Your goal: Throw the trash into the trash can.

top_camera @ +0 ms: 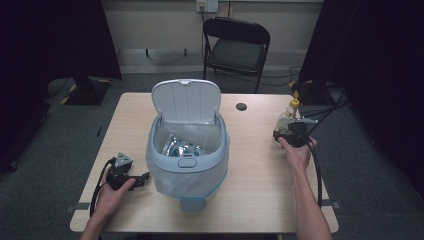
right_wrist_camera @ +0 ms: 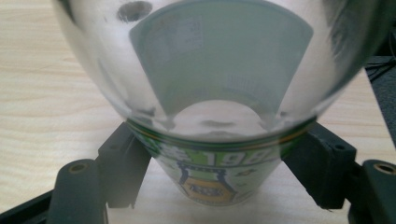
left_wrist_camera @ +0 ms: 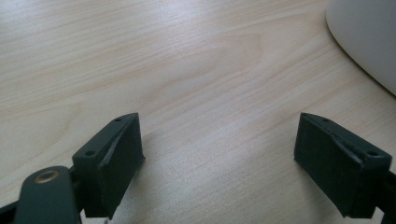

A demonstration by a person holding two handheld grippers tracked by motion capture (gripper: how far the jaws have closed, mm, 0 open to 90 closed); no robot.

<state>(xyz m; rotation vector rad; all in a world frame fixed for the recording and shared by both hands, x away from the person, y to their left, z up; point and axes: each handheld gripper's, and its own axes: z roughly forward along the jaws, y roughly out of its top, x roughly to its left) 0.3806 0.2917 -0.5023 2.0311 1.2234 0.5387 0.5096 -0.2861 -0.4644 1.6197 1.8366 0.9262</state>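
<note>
A clear bottle (top_camera: 288,119) with a yellow cap stands near the table's right edge. My right gripper (top_camera: 284,131) is at its near side. In the right gripper view the bottle (right_wrist_camera: 210,93), with a green and yellow label low on it, sits between the two jaws, and both pads (right_wrist_camera: 126,158) press its sides: the right gripper (right_wrist_camera: 212,156) is shut on it. My left gripper (top_camera: 143,178) rests on the table at the left, pointing at the bin. It stands open (left_wrist_camera: 219,154) over bare wood.
A pale blue lidded bin (top_camera: 187,162) with a plastic liner stands mid-table, its lid (top_camera: 186,100) tipped up and back and crumpled wrappers (top_camera: 181,147) inside. Its wall (left_wrist_camera: 369,37) lies close ahead of the left jaws. A folding chair (top_camera: 235,45) stands beyond the table (top_camera: 260,180).
</note>
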